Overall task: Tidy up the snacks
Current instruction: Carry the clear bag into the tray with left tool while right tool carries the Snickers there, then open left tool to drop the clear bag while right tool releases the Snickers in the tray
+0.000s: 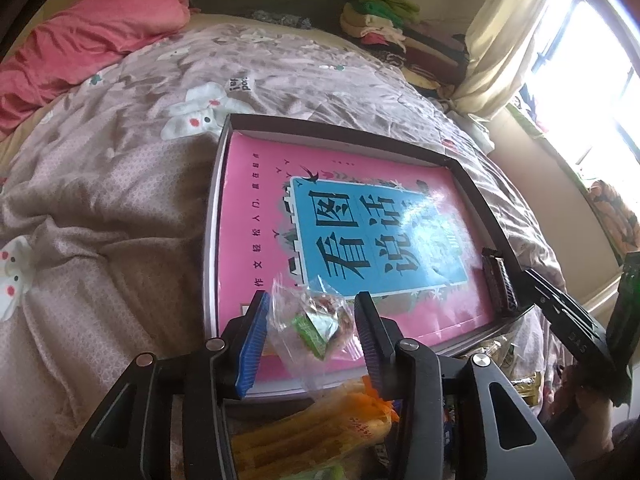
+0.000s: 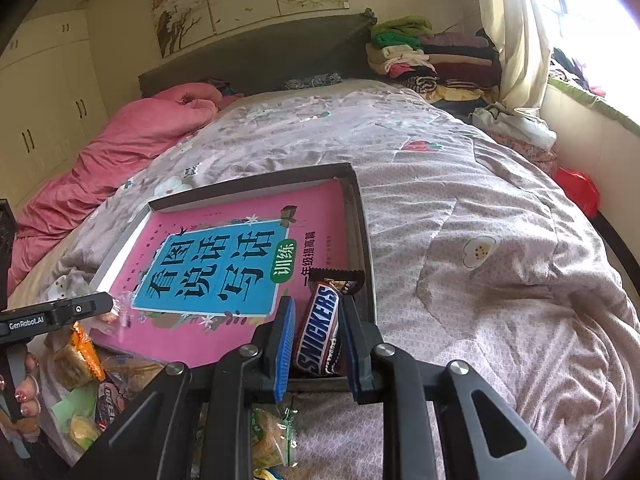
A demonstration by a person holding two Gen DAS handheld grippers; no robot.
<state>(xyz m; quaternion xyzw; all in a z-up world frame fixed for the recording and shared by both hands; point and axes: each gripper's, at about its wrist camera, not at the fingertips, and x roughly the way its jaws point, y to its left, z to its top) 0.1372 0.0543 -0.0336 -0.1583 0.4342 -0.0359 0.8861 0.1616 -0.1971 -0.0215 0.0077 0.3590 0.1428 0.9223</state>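
Observation:
A shallow dark tray lies on the bed with a pink and blue book flat inside it. In the left wrist view a clear-wrapped cookie snack rests on the book's near edge. It sits between the fingers of my left gripper, whose pads stand slightly off the wrapper. In the right wrist view my right gripper is shut on a Snickers bar, held low in the near right corner of the tray. The bar's far end points into the tray.
Loose snack packets lie piled on the quilt in front of the tray, among them an orange packet. A hand shows at the left. A pink blanket and folded clothes lie at the bed's head.

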